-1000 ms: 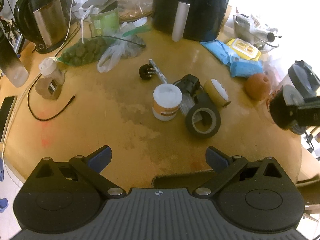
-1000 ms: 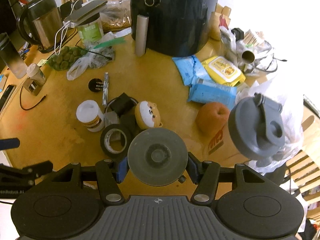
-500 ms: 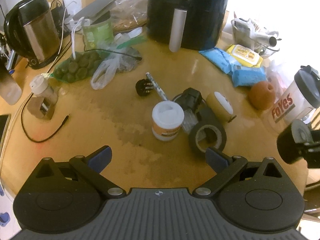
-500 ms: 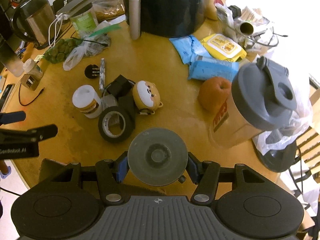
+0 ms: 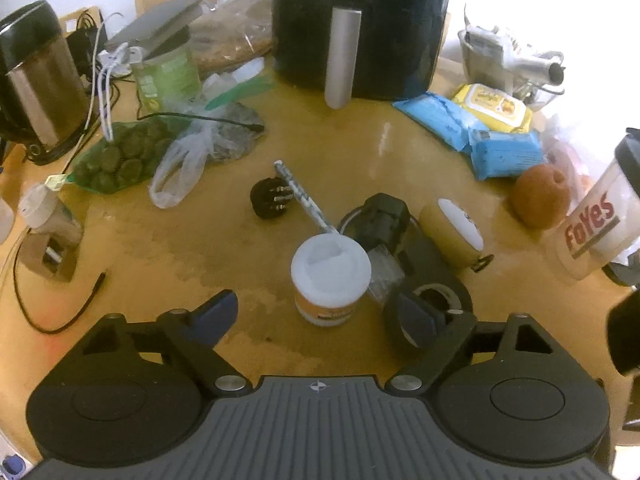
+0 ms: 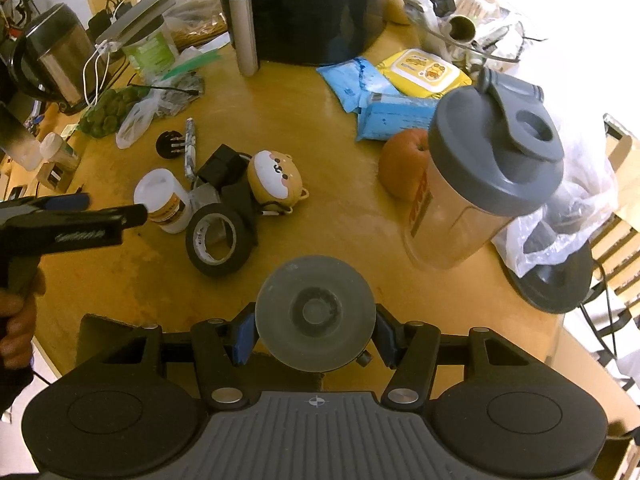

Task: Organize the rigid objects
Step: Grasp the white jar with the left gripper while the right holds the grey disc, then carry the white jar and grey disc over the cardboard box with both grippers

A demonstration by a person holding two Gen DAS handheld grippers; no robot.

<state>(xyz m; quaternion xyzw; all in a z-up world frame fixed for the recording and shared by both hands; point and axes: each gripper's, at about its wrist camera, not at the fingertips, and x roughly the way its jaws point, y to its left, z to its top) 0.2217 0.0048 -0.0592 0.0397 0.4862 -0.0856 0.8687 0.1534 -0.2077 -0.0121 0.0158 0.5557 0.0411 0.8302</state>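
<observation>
Left fingers (image 5: 316, 312) apart, just narrowing around white jar (image 5: 330, 276) crowded by tape roll (image 5: 430, 320); right fingers (image 6: 314, 336) clamp grey disc (image 6: 315, 312)

One tape roll (image 6: 219, 239), one white jar (image 6: 166, 201), two blue packs (image 6: 394, 115), one apple (image 6: 402, 168).

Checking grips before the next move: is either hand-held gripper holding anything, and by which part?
The right hand-held gripper clamps a grey round disc by its opposite edges. The left hand-held gripper holds nothing; its jaws have just been closing, with nothing between the pads.
</observation>
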